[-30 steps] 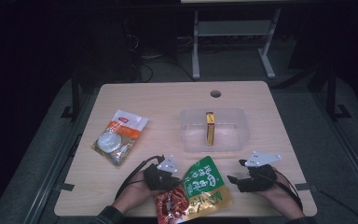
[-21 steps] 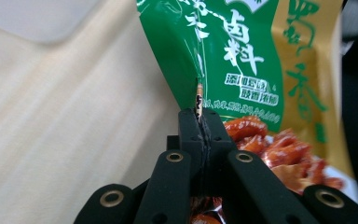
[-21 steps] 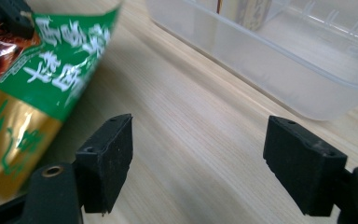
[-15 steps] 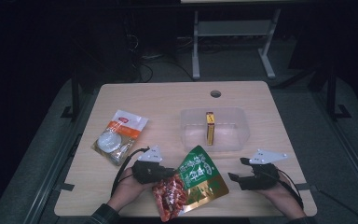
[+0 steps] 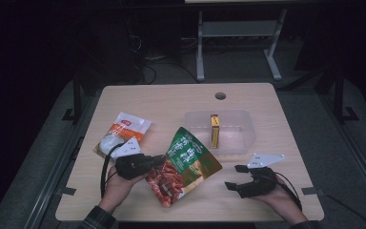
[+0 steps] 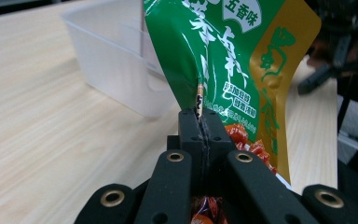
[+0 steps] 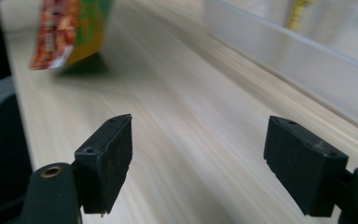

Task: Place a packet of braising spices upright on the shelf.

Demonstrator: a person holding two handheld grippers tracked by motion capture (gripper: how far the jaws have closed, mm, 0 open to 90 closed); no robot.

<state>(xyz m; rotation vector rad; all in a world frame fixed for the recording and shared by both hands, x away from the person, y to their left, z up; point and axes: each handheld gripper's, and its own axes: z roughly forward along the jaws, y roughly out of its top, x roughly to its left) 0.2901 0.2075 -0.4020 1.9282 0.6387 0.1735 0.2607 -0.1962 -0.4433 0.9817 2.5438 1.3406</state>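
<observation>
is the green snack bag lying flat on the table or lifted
Lifted: the left gripper is shut on the green snack bag edge, holding it tilted above the table.

Your high view looks forward and down over the whole table (image 5: 181, 102) from afar. Your left claw camera sits tight on the snack bag (image 6: 223, 60); your right one skims low over the table, sharing that bag and the clear tub (image 7: 303, 56).

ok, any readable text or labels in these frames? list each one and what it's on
"五香味": white badge at the top of the green and gold snack bag, which the left gripper holds shut on its edge.
Large white characters and small white print on the same bag: cropped or too small to read.
White and orange pouch: red logo, too blurred to read.
Yellow box in the clear tub: print unreadable.
Right gripper: no markings.
</observation>
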